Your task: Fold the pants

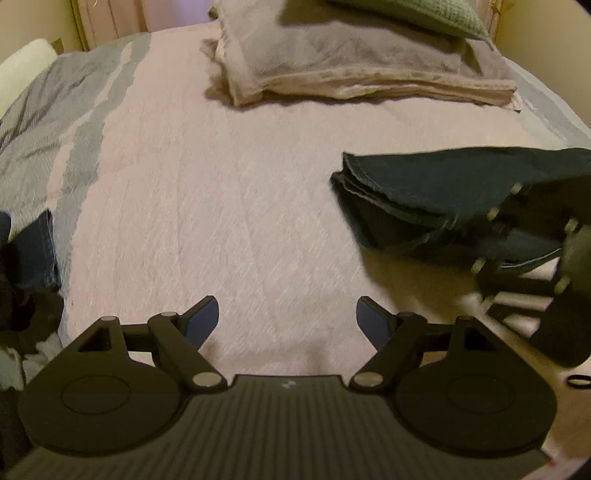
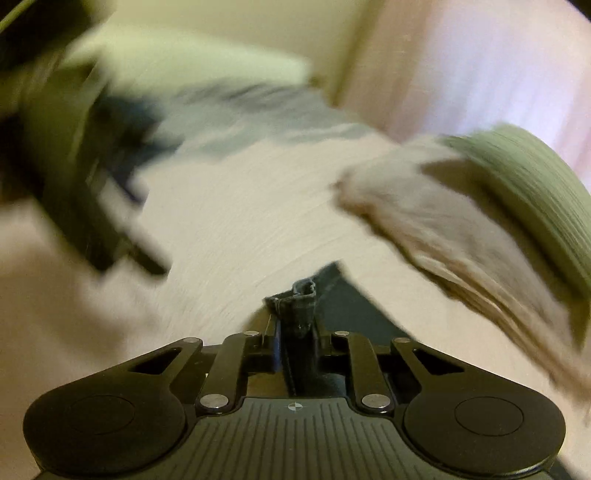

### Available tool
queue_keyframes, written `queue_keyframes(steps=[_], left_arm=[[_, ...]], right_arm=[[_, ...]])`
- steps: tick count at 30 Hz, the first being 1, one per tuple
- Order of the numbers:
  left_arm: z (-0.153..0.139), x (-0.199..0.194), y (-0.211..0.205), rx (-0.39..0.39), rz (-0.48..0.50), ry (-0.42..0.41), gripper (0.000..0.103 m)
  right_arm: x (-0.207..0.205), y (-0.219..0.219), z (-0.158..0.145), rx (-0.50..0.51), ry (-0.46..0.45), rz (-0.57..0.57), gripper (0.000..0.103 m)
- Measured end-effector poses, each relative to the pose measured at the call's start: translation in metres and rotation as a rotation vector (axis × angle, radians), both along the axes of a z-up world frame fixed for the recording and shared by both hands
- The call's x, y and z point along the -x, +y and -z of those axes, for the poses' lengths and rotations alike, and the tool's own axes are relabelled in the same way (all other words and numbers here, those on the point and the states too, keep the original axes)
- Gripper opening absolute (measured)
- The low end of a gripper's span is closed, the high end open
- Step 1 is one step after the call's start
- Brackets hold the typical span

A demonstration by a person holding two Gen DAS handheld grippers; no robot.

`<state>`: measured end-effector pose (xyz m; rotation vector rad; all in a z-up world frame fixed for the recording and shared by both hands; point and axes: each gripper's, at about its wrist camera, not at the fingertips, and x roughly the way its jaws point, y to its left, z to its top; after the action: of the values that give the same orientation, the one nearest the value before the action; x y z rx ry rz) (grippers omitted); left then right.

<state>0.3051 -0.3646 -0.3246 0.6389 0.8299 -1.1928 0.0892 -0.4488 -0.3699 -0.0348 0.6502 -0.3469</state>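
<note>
Pants [image 1: 454,192], dark blue-green and already folded into several layers, lie on the right side of the bed [image 1: 229,206] in the left wrist view, on its pale pink cover. Their long axis runs left to right across the bed; the stacked hem edges point left, toward the middle of the bed, and the other end runs off under the right gripper [image 1: 524,236] at the right edge of the picture. That gripper's dark body and silver pins overlap the pants there, blurred.

In the right wrist view the right gripper [image 2: 297,325] has its jaws drawn nearly together, pinching a bunched fold of the dark pants [image 2: 295,306] that sticks up between them; more of the dark cloth trails off to the far right behind it. The rest of this view is smeared by motion.

The left gripper [image 1: 287,321] hangs over bare bed cover at the near middle, its jaws wide apart with nothing between them. It is well apart from the pants.

At the far side of the bed rests a folded beige blanket [image 1: 354,70] with a green knitted piece [image 1: 424,14] on top. Grey patterned bedding [image 1: 48,110] covers the left side, and a bit of dark blue cloth [image 1: 37,251] sits at the near left edge.
</note>
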Motion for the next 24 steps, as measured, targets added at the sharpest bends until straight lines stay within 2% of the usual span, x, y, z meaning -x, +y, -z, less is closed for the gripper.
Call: queue_keyframes(steps=[4,7,10,12,14,18,21,24], left_arm=[[-0.018,0.027,-0.024,0.014,0.053,-0.007,0.079],[-0.030,0.060,-0.054,0.017,0.116,-0.010,0.079],[-0.042,0.102,-0.093,0.028,0.192,-0.006,0.079],[-0.050,0.137,-0.124,0.040,0.251,-0.005,0.079],[-0.054,0.170,-0.150,0.049,0.304,-0.003,0.080],[-0.054,0.241,-0.204,0.060,0.405,0.014,0.080],[-0.048,0.289,-0.233,0.051,0.466,0.037,0.080],[-0.041,0.327,-0.251,0.034,0.526,0.043,0.080]], right_arm=[[0.072,-0.069,-0.055,-0.165,-0.207,0.181,0.011],[0.146,-0.123,-0.087,-0.216,-0.344,0.328,0.011],[0.235,-0.180,-0.100,-0.248,-0.475,0.505,0.011],[0.290,-0.212,-0.089,-0.289,-0.526,0.617,0.011],[0.345,-0.248,-0.050,-0.397,-0.549,0.753,0.011],[0.422,-0.299,0.044,-0.655,-0.506,1.000,0.011],[0.441,-0.308,0.064,-0.722,-0.510,1.017,0.012],[0.444,-0.315,0.058,-0.705,-0.482,0.969,0.012]])
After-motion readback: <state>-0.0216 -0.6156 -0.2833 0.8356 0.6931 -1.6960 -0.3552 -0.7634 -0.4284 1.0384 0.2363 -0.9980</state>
